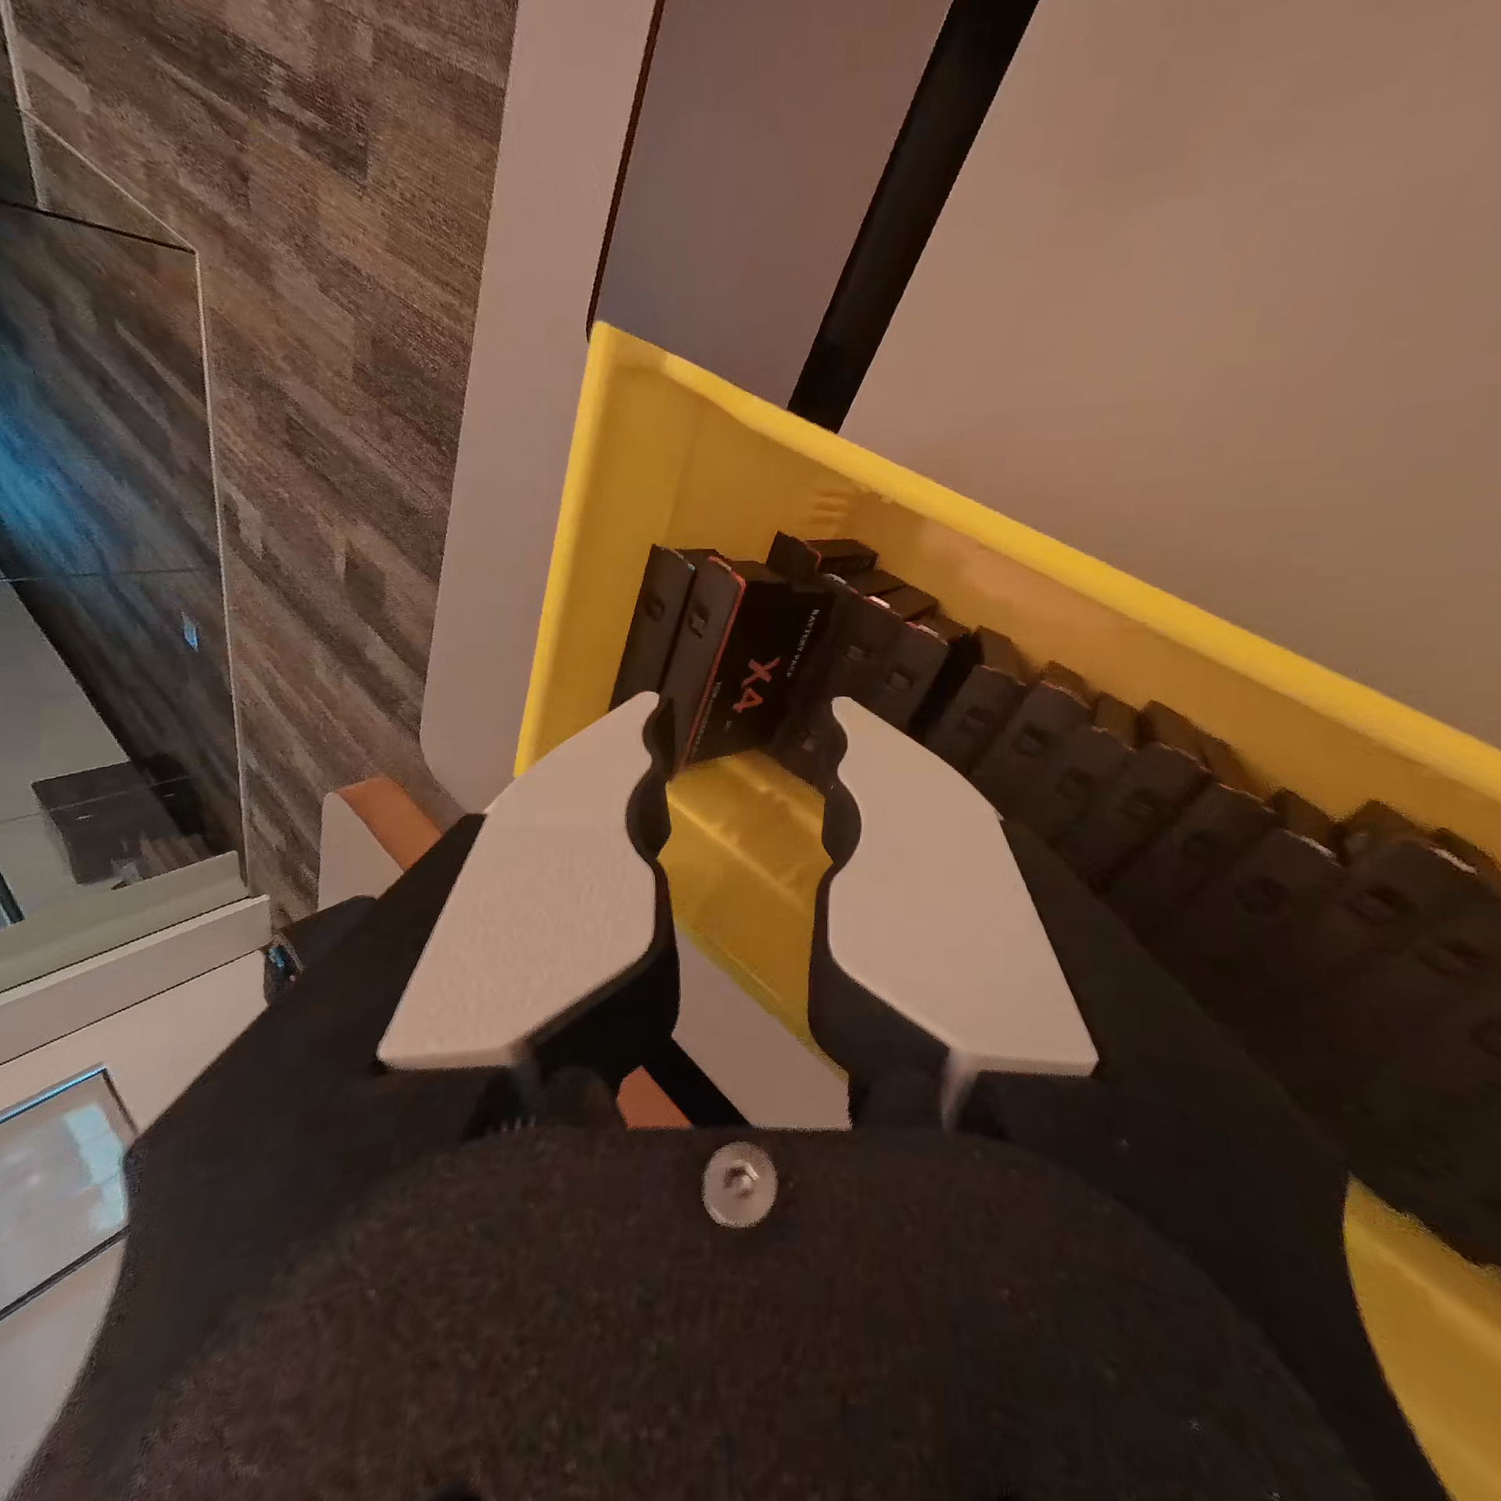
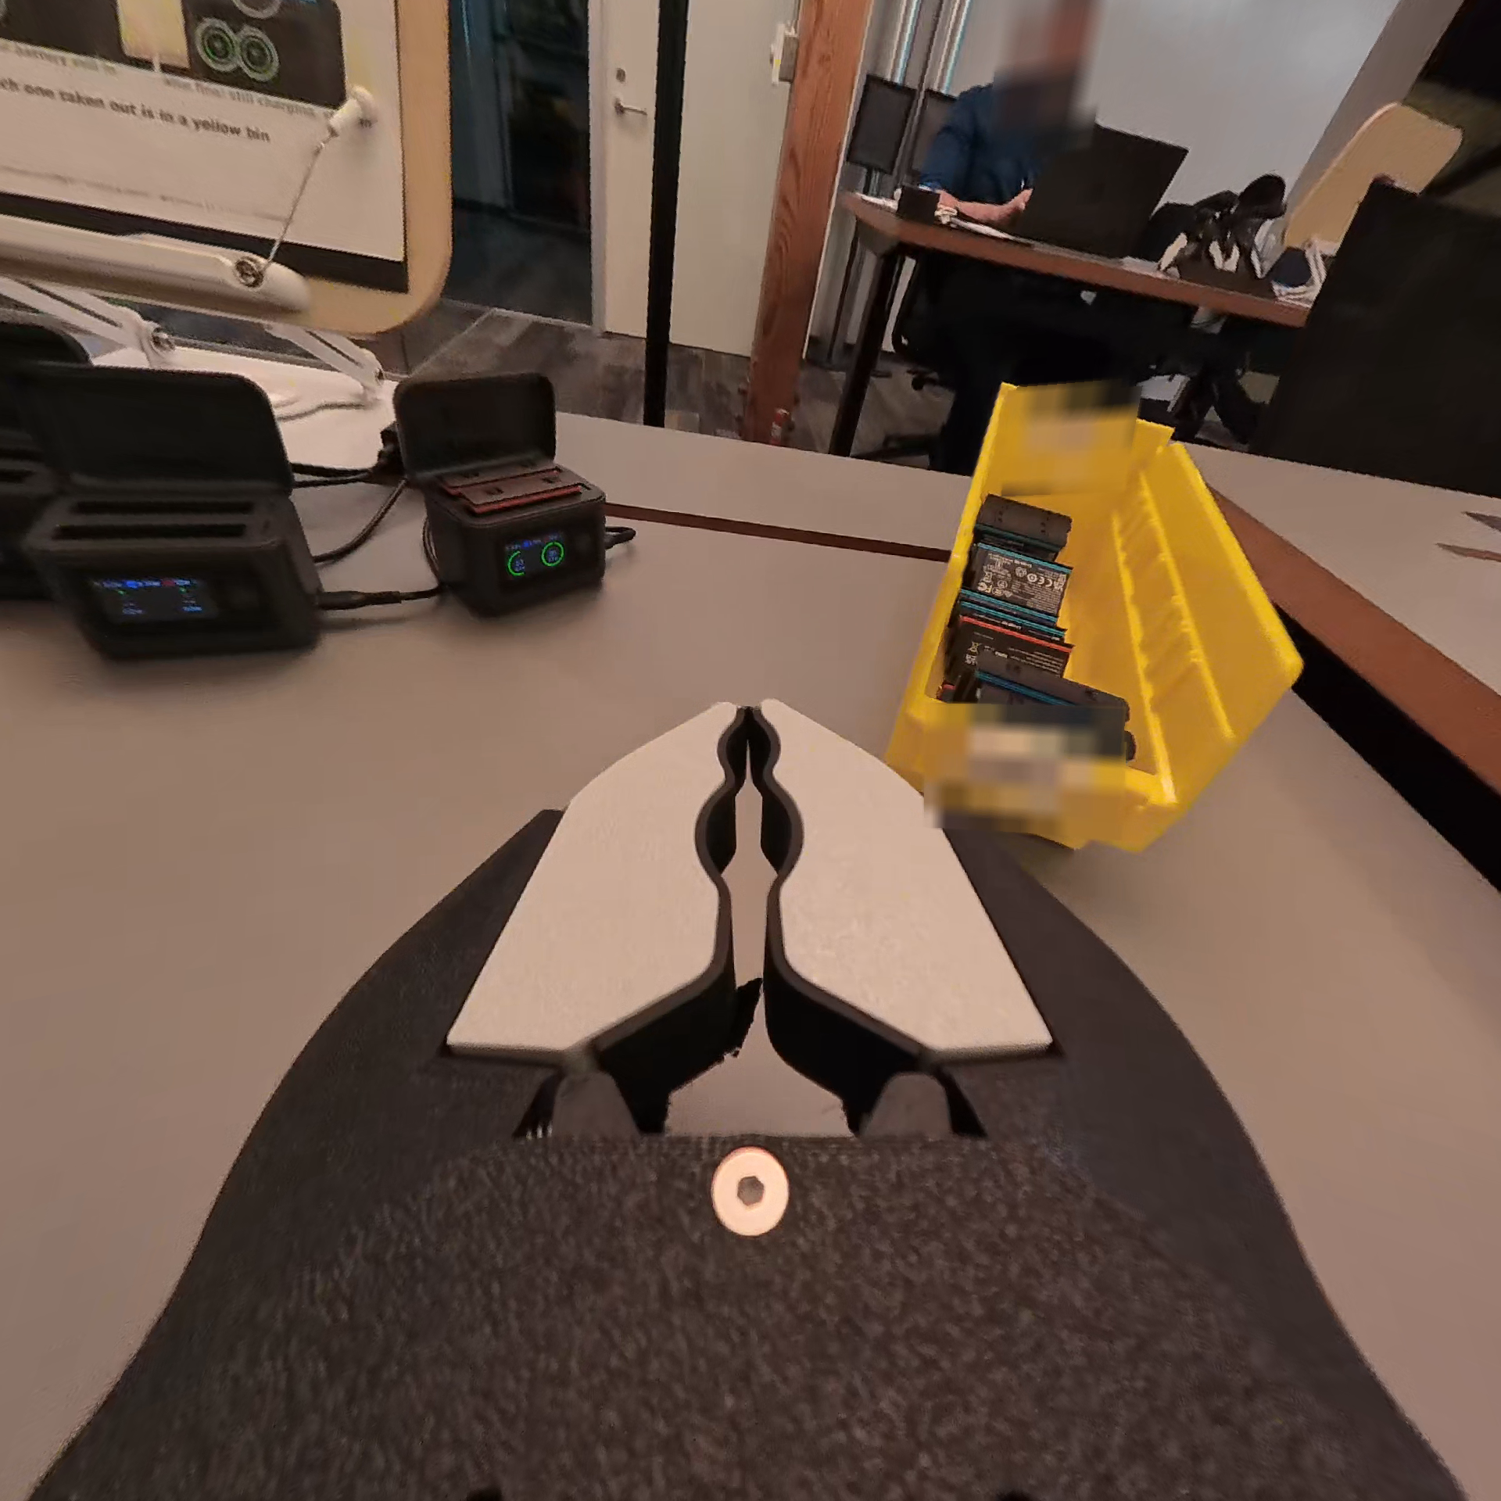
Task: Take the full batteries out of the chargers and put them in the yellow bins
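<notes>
Battery (image 1: 751, 674), a flat black pack with red lettering, stands at the far end of a long yellow plastic bin (image 1: 1056, 560), between the parted grey fingers of the left gripper (image 1: 743, 719); whether the pads touch it I cannot tell. It appears to be at the point of release. To finish well, spread the fingers wider and draw straight back, so the pack leans on the row of black batteries (image 1: 1178, 812) to its right. The right gripper (image 2: 751, 715), fingers together and empty, hovers over the grey table (image 2: 244, 812) near a second yellow bin (image 2: 1178, 633); the black charger with green rings (image 2: 520, 544) sits far left.
</notes>
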Motion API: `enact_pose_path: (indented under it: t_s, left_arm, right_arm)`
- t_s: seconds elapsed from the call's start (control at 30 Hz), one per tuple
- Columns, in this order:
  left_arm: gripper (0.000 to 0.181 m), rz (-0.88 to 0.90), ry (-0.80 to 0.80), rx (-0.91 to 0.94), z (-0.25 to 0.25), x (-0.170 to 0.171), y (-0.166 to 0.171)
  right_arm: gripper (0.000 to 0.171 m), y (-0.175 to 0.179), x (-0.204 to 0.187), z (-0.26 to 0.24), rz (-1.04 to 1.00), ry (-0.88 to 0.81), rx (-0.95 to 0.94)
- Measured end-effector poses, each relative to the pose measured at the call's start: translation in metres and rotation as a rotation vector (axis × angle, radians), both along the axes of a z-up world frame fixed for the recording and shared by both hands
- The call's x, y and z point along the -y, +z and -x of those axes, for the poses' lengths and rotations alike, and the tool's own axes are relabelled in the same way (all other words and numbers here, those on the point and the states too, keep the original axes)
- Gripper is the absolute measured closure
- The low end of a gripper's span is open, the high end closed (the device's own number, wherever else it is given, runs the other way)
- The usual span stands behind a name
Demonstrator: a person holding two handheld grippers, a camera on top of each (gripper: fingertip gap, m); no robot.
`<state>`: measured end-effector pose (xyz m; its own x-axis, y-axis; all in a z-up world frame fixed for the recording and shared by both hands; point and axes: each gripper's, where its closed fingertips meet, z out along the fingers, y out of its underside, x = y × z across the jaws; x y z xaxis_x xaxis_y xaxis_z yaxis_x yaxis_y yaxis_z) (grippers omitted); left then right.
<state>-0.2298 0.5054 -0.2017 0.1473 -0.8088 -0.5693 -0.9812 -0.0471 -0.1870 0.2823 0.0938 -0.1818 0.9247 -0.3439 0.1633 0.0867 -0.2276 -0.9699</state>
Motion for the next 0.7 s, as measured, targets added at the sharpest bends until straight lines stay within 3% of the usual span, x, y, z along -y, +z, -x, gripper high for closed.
enact_pose_path:
  t_s: [0.23, 0.7]
  left_arm:
    - [0.155, -0.065, -0.059, -0.093, -0.001, -0.016, -0.004]
    - [0.162, -0.126, -0.163, -0.166, 0.001, -0.001, -0.002]
  right_arm:
    - [0.171, -0.002, -0.002, 0.003, 0.011, 0.011, -0.001]
    - [0.171, -0.001, 0.000, 0.001, 0.002, 0.016, -0.035]
